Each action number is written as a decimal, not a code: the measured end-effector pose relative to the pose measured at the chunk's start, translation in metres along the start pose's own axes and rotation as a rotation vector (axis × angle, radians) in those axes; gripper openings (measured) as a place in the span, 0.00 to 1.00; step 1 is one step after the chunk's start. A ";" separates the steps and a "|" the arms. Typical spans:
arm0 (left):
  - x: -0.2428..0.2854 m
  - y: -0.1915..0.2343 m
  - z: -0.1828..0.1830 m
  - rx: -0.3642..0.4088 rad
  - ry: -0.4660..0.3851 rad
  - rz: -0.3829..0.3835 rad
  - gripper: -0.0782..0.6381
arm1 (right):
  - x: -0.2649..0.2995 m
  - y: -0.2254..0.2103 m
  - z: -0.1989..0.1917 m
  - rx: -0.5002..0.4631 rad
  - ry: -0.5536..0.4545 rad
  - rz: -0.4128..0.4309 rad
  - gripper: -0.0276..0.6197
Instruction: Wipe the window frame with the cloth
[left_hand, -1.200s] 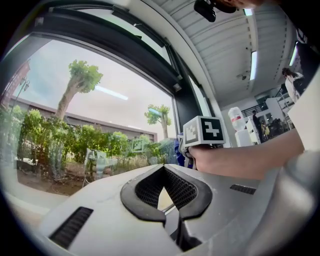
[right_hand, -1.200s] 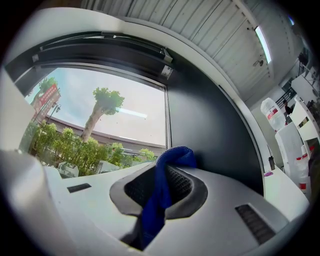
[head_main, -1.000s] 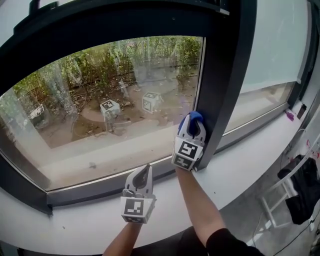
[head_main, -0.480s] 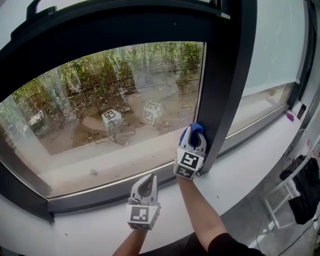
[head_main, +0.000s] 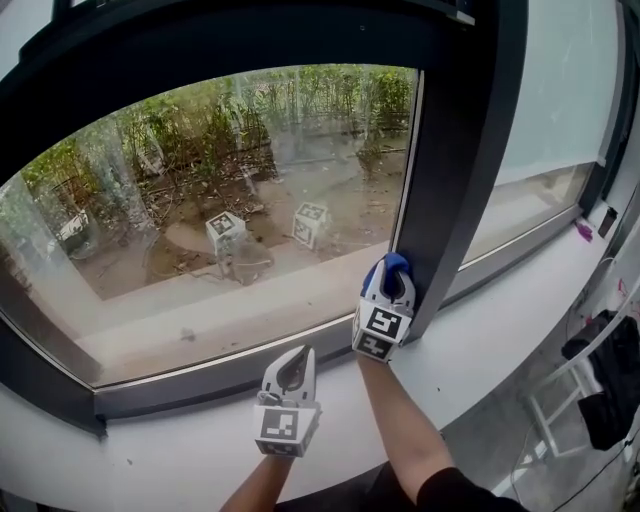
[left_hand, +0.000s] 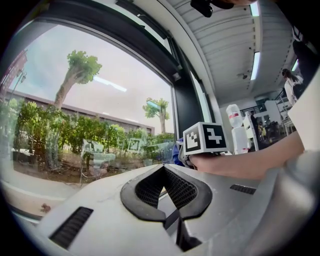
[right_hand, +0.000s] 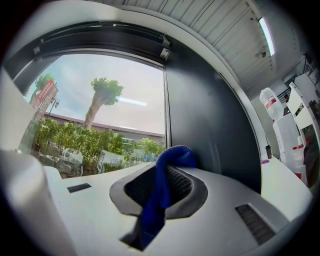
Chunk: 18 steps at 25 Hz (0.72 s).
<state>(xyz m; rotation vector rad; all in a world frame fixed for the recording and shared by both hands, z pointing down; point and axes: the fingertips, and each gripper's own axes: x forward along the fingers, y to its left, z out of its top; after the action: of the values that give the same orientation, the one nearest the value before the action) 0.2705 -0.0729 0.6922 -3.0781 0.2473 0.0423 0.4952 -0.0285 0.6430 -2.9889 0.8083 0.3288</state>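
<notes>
A blue cloth (head_main: 394, 264) sticks out of my right gripper (head_main: 388, 281), which is shut on it and presses it against the foot of the dark vertical window frame post (head_main: 455, 170). In the right gripper view the blue cloth (right_hand: 165, 192) hangs between the jaws, with the dark post (right_hand: 210, 130) right ahead. My left gripper (head_main: 291, 372) is shut with nothing in it, low over the white sill (head_main: 180, 460), pointing at the bottom frame rail (head_main: 190, 375). From the left gripper view, the right gripper's marker cube (left_hand: 205, 138) shows ahead.
The window glass (head_main: 230, 190) shows a garden outside and reflections of both marker cubes. A second pane (head_main: 555, 110) lies right of the post. A small purple object (head_main: 581, 230) lies far right on the sill. A white stand with dark fabric (head_main: 605, 380) is below right.
The left gripper has moved a little right and nearer along the sill. The right gripper has stayed at the post's base with the cloth, shifting slightly down.
</notes>
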 end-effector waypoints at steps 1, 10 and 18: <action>0.000 0.000 -0.002 -0.001 0.004 0.001 0.11 | 0.000 0.001 -0.003 0.000 0.003 0.003 0.08; -0.006 0.002 -0.011 0.006 0.028 0.007 0.11 | -0.006 0.004 -0.036 0.019 0.079 0.021 0.08; -0.010 0.003 -0.017 0.015 0.055 0.012 0.11 | -0.012 0.006 -0.069 0.030 0.183 0.024 0.08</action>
<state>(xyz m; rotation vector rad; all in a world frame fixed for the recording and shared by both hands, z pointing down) 0.2610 -0.0757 0.7094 -3.0660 0.2670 -0.0435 0.4959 -0.0337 0.7130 -3.0158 0.8556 0.0429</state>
